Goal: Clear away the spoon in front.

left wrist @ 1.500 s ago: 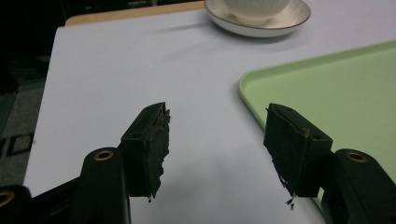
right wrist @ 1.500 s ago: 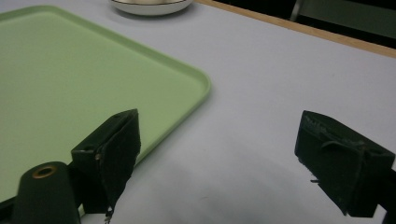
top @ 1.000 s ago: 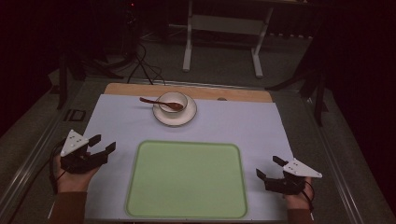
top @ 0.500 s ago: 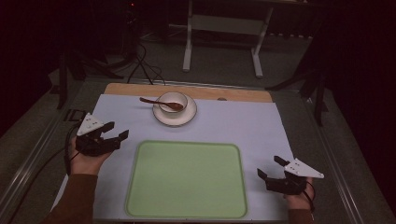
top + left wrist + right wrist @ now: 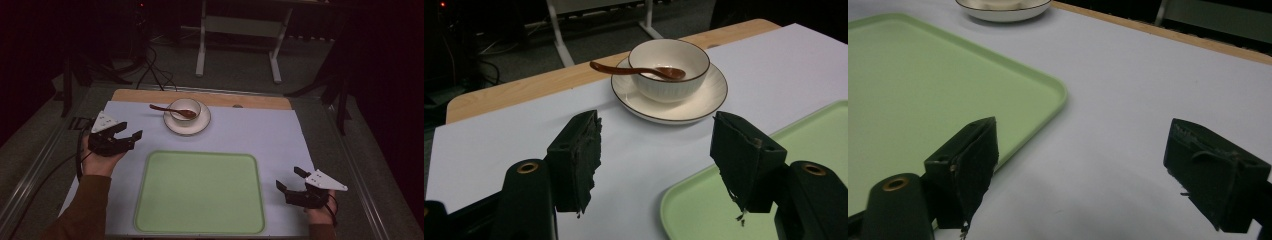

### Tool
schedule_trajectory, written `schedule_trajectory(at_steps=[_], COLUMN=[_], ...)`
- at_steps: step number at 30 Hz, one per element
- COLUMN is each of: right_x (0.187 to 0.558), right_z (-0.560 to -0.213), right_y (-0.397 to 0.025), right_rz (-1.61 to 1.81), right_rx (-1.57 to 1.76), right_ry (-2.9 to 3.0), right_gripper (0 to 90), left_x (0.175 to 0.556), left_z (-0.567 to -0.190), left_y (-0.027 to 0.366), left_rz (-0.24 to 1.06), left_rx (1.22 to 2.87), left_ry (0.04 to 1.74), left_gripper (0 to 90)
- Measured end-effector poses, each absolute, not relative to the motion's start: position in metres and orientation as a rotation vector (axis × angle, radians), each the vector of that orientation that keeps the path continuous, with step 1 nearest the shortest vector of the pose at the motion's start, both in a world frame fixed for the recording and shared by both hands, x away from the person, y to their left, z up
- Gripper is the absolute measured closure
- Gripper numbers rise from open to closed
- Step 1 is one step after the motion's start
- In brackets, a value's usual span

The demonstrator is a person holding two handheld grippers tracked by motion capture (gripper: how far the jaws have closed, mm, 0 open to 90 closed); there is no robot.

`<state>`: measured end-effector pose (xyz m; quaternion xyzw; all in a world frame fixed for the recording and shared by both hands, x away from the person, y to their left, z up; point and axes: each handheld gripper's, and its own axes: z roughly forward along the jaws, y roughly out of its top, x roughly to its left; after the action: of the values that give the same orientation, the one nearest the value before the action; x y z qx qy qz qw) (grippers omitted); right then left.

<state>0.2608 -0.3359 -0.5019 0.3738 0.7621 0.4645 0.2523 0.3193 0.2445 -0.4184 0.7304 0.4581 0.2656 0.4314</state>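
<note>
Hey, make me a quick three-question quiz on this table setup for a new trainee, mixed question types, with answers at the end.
1. True or false: the brown wooden spoon lies flat on the pale green rectangular tray.
2. Multiple choice: the white ribbed ceramic bowl stands on A) the tray, B) the white round saucer, C) the bare wooden table edge.
3. Fill in: the left tool and the right tool both have their jaws ____ with nothing between them.

Key: 1 false, the spoon rests in the bowl with its handle sticking out over the rim. 2 B. 3 open.
</note>
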Motion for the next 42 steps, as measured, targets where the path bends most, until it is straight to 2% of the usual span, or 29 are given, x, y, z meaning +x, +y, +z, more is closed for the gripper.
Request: schedule_trajectory(at_steps=[19,36,42], right_x=[0.261,0.262,0.262], right_z=[-0.502,-0.502,-0.503], right_y=[-0.338,-0.339,-0.339], right_rz=[1.266,1.268,1.268], right_rx=[1.020,1.022,1.025], right_ry=[2.065,2.065,2.064], right_gripper=[14.1,14.1,14.1], left_x=[0.350,0.380,0.397], left_z=[-0.413,-0.416,-0.422], left_y=[0.240,0.237,0.244], left_rz=[0.655,0.639,0.606], left_rx=[1.811,1.801,1.789], left_ry=[1.160,1.190,1.228], left_gripper=[40.0,37.2,38.6])
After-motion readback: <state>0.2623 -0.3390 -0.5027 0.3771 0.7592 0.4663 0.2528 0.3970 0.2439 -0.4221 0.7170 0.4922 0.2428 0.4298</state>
